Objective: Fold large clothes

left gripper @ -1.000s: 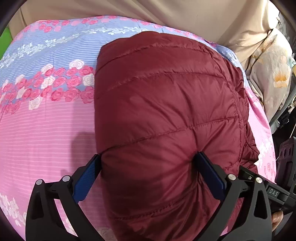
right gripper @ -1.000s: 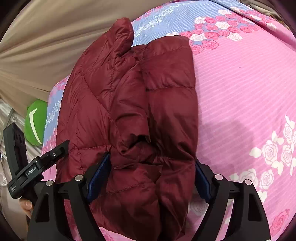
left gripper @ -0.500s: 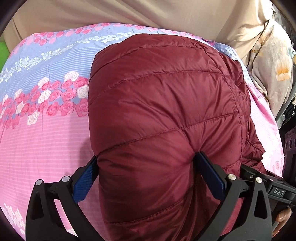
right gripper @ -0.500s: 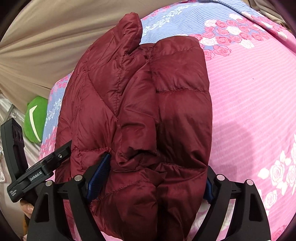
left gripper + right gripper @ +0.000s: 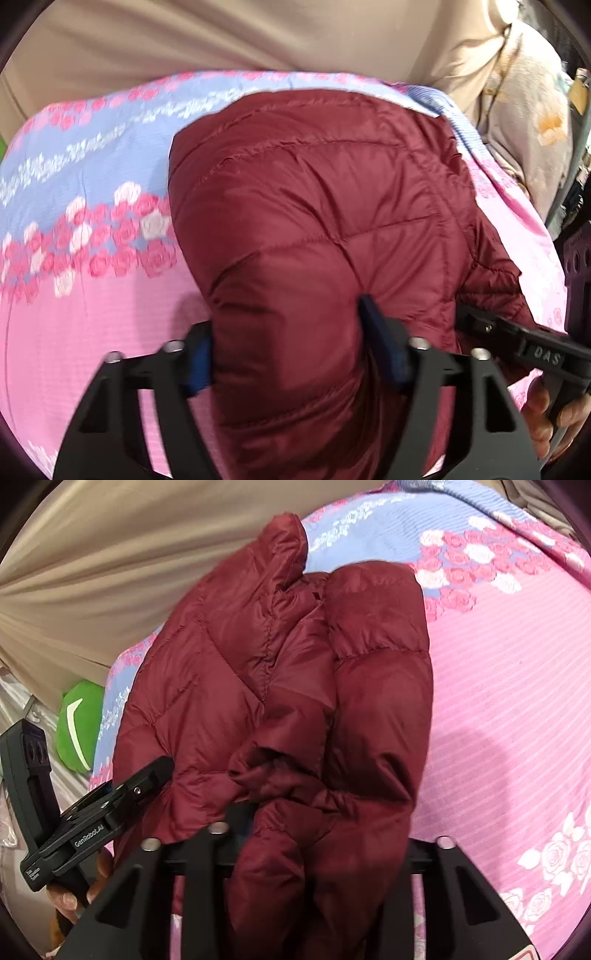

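A dark red quilted puffer jacket [image 5: 314, 221] lies folded on the pink and blue floral bedsheet [image 5: 92, 302]. My left gripper [image 5: 291, 350] is closing on the jacket's near edge, and its blue pads [image 5: 373, 325] dent the padded fabric between them. In the right wrist view the jacket [image 5: 280, 672] shows a sleeve folded over the body. My right gripper [image 5: 325, 827] is closing on the bunched near end, with its pads buried under the fabric. Each view shows the other gripper at the edge, held by a hand [image 5: 546, 417].
A beige curtain [image 5: 258, 40] hangs behind the bed. A green cushion [image 5: 79, 727] sits at the bed's far left corner in the right wrist view. A pale floral cloth [image 5: 535, 122] hangs at the right of the left wrist view.
Both pairs of jaws have narrowed from wide open and now pinch the jacket's near edge, which has bunched up between them. Both grippers have shifted slightly along the jacket.
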Demonstrator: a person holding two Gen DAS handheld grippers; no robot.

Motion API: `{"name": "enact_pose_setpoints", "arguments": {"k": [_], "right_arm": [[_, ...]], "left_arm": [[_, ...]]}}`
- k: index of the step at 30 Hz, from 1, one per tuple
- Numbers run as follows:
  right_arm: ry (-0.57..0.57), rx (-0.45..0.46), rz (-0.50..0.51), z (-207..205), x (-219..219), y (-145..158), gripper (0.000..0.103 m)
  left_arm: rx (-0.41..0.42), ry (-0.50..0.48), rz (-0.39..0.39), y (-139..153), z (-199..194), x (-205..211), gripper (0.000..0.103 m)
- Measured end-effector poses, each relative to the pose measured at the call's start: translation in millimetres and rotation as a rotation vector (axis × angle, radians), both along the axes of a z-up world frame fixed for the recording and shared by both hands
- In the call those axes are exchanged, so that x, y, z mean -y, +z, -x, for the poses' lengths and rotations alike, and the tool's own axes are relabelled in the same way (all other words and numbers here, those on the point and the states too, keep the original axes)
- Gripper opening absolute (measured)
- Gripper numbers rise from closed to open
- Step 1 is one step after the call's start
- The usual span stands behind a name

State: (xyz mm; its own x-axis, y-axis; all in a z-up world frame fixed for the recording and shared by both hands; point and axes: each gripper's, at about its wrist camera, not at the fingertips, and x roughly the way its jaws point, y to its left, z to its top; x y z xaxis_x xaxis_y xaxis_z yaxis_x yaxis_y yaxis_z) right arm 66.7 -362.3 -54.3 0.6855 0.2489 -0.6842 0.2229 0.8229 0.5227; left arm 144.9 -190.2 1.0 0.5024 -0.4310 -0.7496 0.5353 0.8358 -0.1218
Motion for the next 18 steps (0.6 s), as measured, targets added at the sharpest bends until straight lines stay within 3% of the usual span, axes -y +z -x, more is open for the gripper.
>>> {"name": "enact_pose_setpoints", "arguments": {"k": [5, 8, 10, 11, 12, 13, 14, 15, 16, 18], "right_arm": [[-0.008, 0.048, -0.005, 6, 0, 11, 0.019], [-0.012, 0.084, 0.002, 14, 4, 21, 0.018], [-0.003, 0.078, 0.000, 18, 9, 19, 0.018], [0.006, 0.065, -0.005, 18, 11, 15, 0.020], [0.008, 0.055, -0.010, 16, 13, 11, 0.026], [0.002, 0.037, -0.023, 10, 11, 7, 0.038], [0.001, 0.024, -0.037, 8, 12, 2, 0.043], [0.002, 0.015, -0.041, 7, 13, 0, 0.051], [-0.002, 0.005, -0.041, 4, 13, -3, 0.058], [0.005, -0.014, -0.046, -5, 9, -8, 0.059]], "left_arm": [[-0.019, -0.049, 0.084, 15, -3, -13, 0.036], [-0.057, -0.086, 0.145, 19, -4, -22, 0.037], [-0.082, -0.099, 0.128, 10, -5, -23, 0.046], [-0.086, -0.091, 0.120, 6, -5, -23, 0.056], [-0.091, -0.081, 0.113, 1, -5, -25, 0.062], [-0.090, -0.057, 0.106, -3, -6, -27, 0.074], [-0.075, -0.011, 0.087, -6, -6, -29, 0.089], [-0.067, 0.022, 0.077, -8, -7, -31, 0.096], [-0.076, 0.022, 0.081, -10, -8, -29, 0.096], [-0.116, -0.015, 0.093, -14, -10, -24, 0.093]]}}
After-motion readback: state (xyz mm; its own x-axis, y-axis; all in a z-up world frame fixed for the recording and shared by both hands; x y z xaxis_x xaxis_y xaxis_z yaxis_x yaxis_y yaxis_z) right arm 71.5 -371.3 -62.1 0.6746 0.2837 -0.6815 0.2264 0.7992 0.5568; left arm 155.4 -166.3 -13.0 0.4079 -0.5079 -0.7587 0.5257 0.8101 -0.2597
